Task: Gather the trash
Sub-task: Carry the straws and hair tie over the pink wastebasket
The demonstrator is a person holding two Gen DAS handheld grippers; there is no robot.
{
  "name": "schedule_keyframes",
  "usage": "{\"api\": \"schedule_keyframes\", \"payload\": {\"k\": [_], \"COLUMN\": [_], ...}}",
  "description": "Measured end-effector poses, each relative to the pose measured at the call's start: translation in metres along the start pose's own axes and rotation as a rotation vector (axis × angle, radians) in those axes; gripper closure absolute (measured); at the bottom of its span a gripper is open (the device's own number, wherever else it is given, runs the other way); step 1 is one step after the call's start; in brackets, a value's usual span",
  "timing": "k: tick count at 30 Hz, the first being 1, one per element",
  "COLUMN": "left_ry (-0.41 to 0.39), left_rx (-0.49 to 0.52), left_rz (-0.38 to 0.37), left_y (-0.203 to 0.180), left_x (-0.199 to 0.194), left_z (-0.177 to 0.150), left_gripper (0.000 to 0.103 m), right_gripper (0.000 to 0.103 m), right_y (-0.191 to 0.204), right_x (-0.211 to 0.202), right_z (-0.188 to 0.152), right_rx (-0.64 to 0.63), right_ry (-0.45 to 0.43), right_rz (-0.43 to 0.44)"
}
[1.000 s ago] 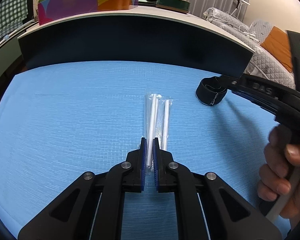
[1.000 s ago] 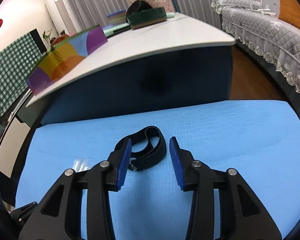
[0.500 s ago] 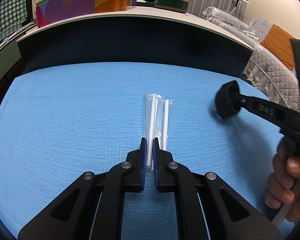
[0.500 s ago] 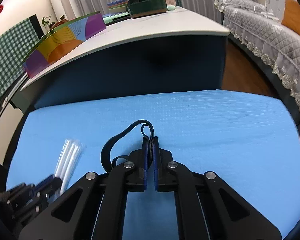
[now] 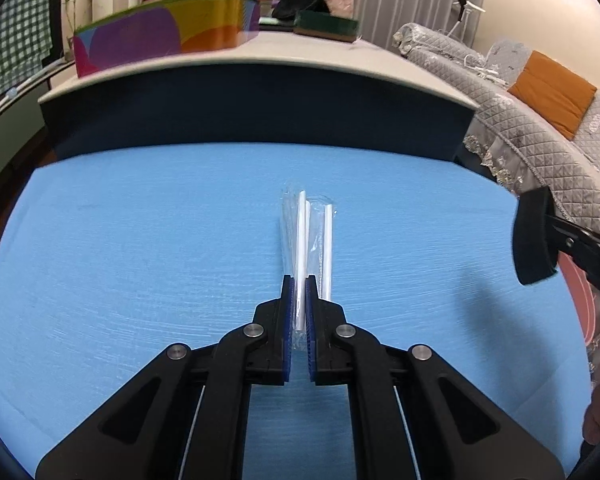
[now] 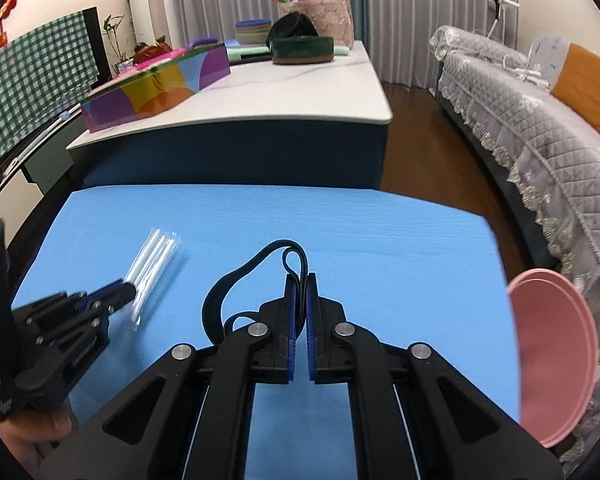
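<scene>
A clear plastic packet of white straws (image 5: pixel 306 236) is held over the blue mat (image 5: pixel 140 260). My left gripper (image 5: pixel 299 286) is shut on the packet's near end. The packet also shows in the right wrist view (image 6: pixel 152 260), with the left gripper (image 6: pixel 126 286) at its end. My right gripper (image 6: pixel 299 284) is shut on a black elastic strap (image 6: pixel 236 280) and holds it above the mat (image 6: pixel 380 248). The strap hangs as a dark loop at the right edge of the left wrist view (image 5: pixel 534 240).
A pink bin (image 6: pixel 552 360) stands off the mat's right edge. Behind the mat is a white-topped counter (image 6: pixel 300 96) with a colourful box (image 6: pixel 156 88) and a dark green tin (image 6: pixel 302 48). A grey quilted sofa (image 6: pixel 540 120) lies to the right.
My right gripper closed on the black strap, lifted it off the mat and carried it right, toward the pink bin. My left gripper rose a little, still holding the straw packet.
</scene>
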State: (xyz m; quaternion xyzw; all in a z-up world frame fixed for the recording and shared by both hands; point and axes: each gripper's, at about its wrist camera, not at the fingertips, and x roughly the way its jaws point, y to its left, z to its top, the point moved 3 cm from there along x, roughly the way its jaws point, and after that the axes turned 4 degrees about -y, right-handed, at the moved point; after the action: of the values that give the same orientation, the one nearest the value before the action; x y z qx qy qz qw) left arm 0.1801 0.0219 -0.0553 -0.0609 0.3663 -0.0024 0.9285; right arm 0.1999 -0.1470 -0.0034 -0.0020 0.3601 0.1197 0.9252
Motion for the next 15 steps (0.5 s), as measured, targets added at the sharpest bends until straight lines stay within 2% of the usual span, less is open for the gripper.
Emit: {"api": "schedule_keyframes", "payload": {"k": [8, 15], "left_ry": [-0.049, -0.089], "left_rx": [0.021, 0.056], "left_rz": [-0.03, -0.05], "left_y": [-0.011, -0.025], "left_x": [-0.026, -0.049], "left_z": [0.004, 0.006], "left_gripper": [0.097, 0.097], "right_gripper": [0.098, 0.098], "right_y": [-0.012, -0.035], "right_x": [-0.053, -0.09], "right_z": [0.0, 0.015], "right_rx": [-0.033, -0.081], "right_ry": [-0.047, -0.105], "right_rz": [-0.025, -0.084]}}
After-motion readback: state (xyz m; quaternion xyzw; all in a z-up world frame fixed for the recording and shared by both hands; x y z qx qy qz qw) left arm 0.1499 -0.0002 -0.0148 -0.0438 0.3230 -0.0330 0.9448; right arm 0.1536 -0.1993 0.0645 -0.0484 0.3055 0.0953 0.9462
